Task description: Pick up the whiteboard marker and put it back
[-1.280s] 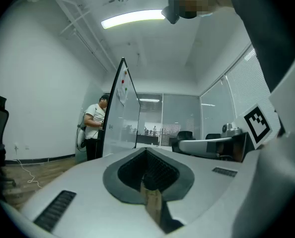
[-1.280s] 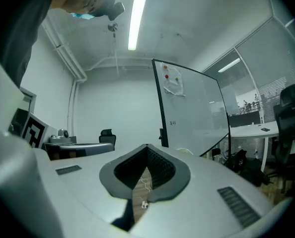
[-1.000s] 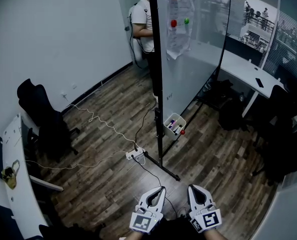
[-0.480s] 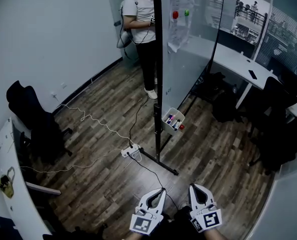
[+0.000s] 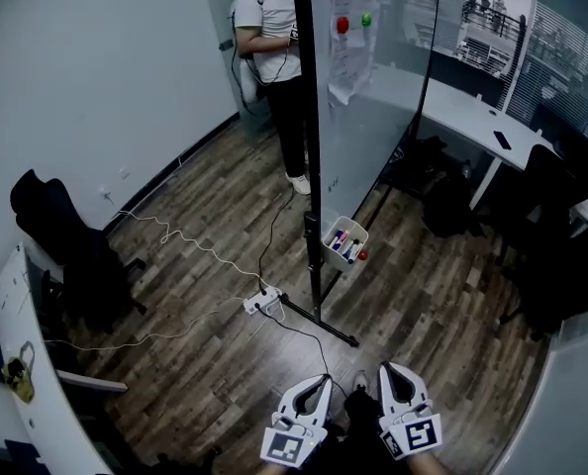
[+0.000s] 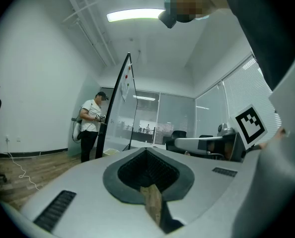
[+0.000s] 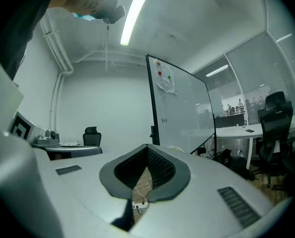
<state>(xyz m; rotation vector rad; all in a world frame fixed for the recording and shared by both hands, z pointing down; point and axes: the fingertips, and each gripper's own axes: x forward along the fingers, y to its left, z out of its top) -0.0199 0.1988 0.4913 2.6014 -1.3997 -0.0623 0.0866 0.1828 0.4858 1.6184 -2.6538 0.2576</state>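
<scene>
The left hand-held gripper (image 5: 319, 380) and the right hand-held gripper (image 5: 385, 369) are held low at the bottom edge of the head view, side by side and above the wooden floor (image 5: 205, 364). In the left gripper view, the left hand-held gripper (image 6: 146, 148) is seen with its jaws brought together at the tips, and nothing is clamped between them; only a strip of floor is seen through the gap. The right hand-held gripper (image 7: 147, 146) is likewise closed and empty, and a white power strip (image 7: 140, 205) on the floor is glimpsed through its opening.

The whiteboard markers (image 5: 342, 244) are lying in a white tray (image 5: 345, 222) fixed low on the black stand (image 5: 312, 216) of a whiteboard (image 5: 373, 117), well apart from both grippers. Which marker is which cannot be made out at this size. A red magnet (image 5: 343, 25) and a green magnet (image 5: 366, 19) are stuck on the board beside a sheet of paper (image 5: 348, 67).

A person (image 5: 274, 38) is standing at the far side of the stand. The power strip (image 5: 262, 305) is lying near the stand's foot, with cables trailing from it. A black office chair (image 5: 66, 255) is placed at the left, and a long white desk (image 5: 472, 107) runs along the right.
</scene>
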